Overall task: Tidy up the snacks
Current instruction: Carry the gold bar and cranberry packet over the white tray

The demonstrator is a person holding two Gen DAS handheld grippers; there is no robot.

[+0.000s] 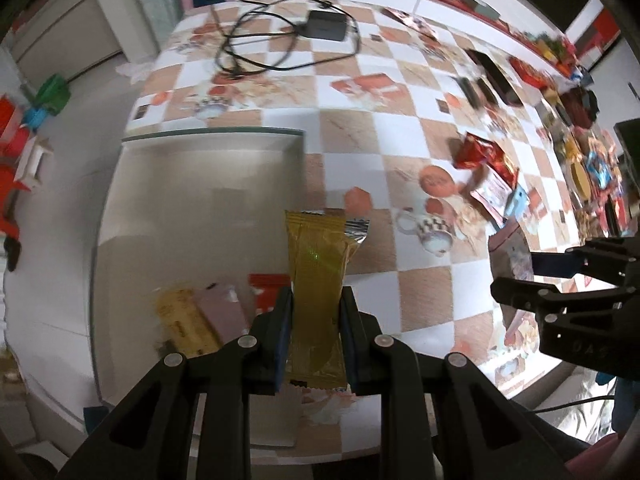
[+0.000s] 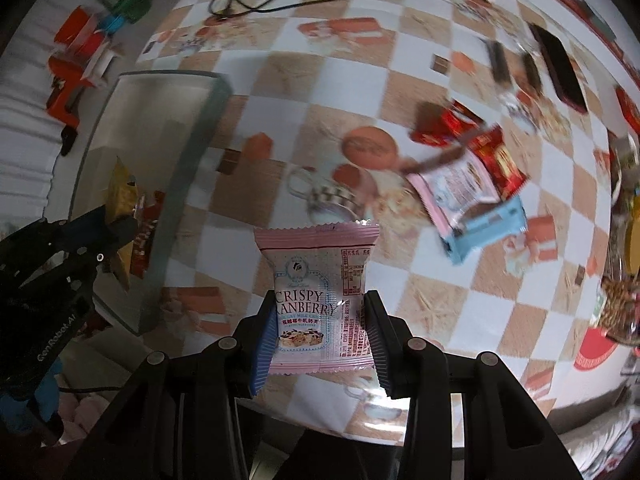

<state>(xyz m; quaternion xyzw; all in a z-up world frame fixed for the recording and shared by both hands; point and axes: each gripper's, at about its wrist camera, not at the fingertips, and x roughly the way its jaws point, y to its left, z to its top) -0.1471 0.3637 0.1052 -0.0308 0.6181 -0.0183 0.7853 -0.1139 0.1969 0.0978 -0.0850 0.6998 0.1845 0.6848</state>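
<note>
My left gripper (image 1: 316, 300) is shut on a long yellow snack packet (image 1: 318, 276) and holds it over the right edge of a clear glass box (image 1: 208, 168). Inside the box lie a yellow packet (image 1: 182, 320), a pink packet (image 1: 224, 312) and a red packet (image 1: 266, 288). My right gripper (image 2: 320, 304) is shut on a pink Crispy Cranberry packet (image 2: 318, 292) above the checkered table, right of the glass box (image 2: 192, 152). The right gripper also shows at the right edge of the left wrist view (image 1: 560, 276). The left gripper shows at the left of the right wrist view (image 2: 100, 232).
Loose snacks lie on the checkered tablecloth (image 2: 440, 300): red packets (image 2: 480, 140), a pink-white packet (image 2: 460, 192) and a light blue packet (image 2: 488, 228). A dark charger with cables (image 1: 324, 26) lies at the far side. More snacks and dark boxes (image 1: 496, 72) crowd the right.
</note>
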